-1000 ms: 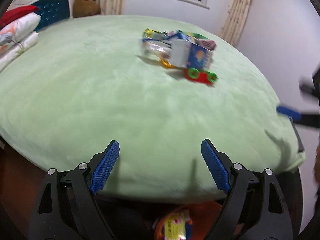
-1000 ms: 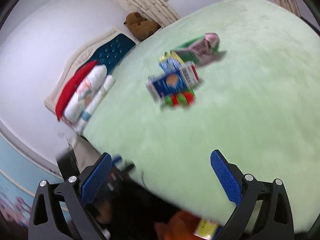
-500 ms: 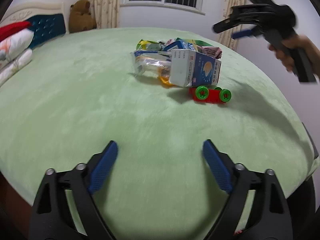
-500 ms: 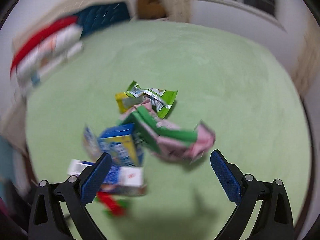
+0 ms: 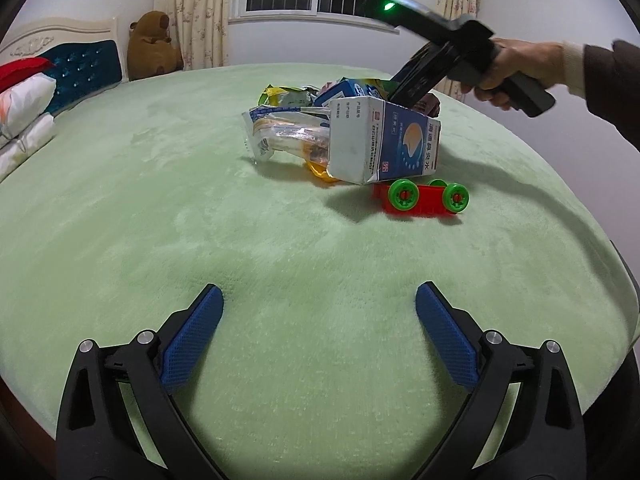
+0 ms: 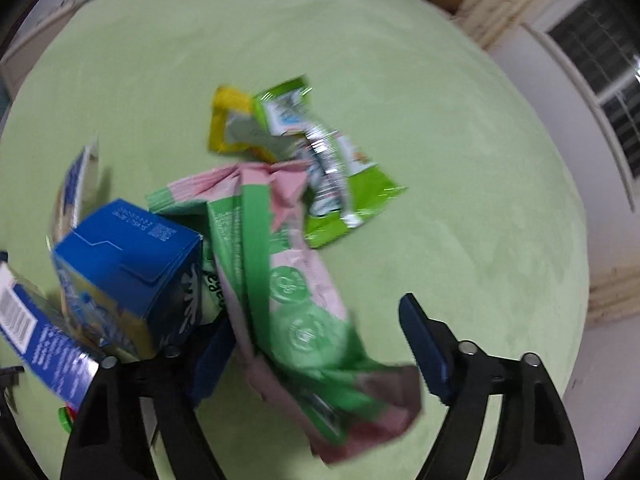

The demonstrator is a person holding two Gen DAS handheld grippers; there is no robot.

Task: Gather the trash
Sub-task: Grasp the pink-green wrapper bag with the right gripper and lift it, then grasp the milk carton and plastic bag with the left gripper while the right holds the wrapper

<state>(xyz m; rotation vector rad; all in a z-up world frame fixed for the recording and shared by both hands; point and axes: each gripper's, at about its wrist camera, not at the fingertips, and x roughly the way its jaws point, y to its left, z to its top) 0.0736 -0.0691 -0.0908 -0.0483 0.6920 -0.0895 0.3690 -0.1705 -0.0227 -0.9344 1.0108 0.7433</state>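
Pink-green wrapper (image 6: 304,320) lies between the closing jaws of the right hand-held gripper (image 6: 312,344), poised to grab it, while the left hand-held gripper (image 5: 318,332) waits wide and empty over the bed (image 5: 160,200).

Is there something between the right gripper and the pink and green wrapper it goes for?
Nothing visible blocks it. The crumpled pink and green plastic wrapper already lies between the jaws of the right gripper, which are closing. The blue cardboard box stands just beside the left jaw, on its outer side.

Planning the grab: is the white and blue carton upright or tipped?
Tipped. The carton leans over the toy car and a wrapper, its base corner lifted off the blanket.
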